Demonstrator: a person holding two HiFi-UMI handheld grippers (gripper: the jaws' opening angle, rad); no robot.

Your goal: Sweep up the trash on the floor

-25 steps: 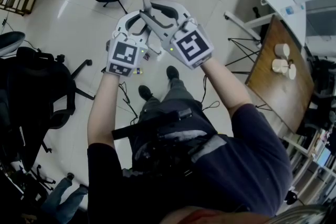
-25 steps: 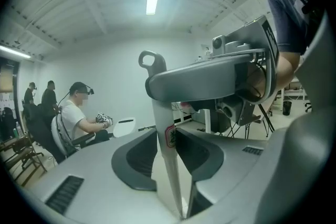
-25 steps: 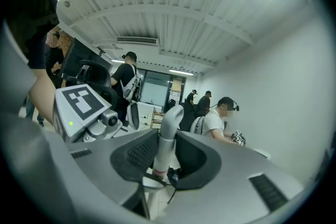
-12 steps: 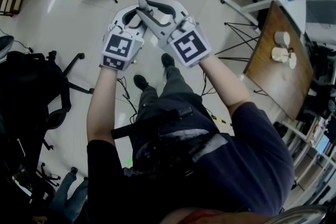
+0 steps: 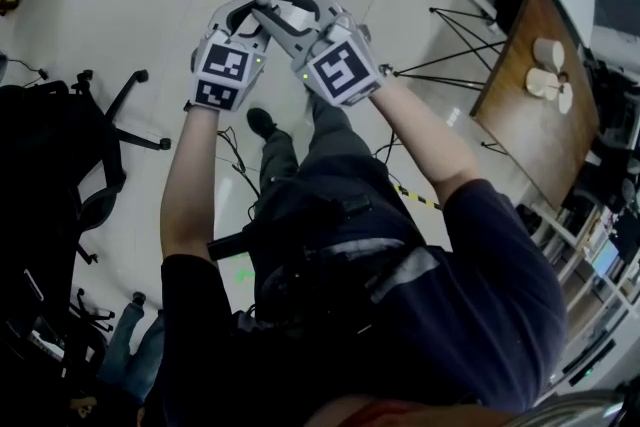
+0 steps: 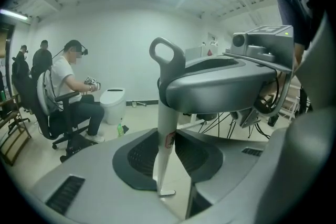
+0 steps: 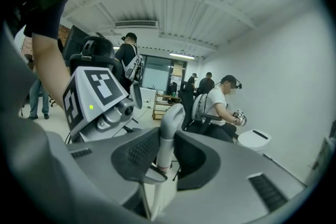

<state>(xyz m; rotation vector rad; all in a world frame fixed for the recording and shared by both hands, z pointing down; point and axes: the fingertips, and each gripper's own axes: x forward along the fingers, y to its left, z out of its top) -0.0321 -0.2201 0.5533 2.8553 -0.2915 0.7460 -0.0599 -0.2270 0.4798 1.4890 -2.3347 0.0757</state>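
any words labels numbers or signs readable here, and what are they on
Nothing can be read as text.
Red label on the looped handle in the left gripper: too small to read.
Red band on the grey handle in the right gripper: no print shows.
Marker cubes: square patterns only, no letters or numbers.

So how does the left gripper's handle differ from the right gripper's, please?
The left handle, in the left gripper, ends in a loop; the right handle, in the right gripper, in a rounded knob. The left handle reaches far past its jaws, the right handle barely. Both are pale and gripped.
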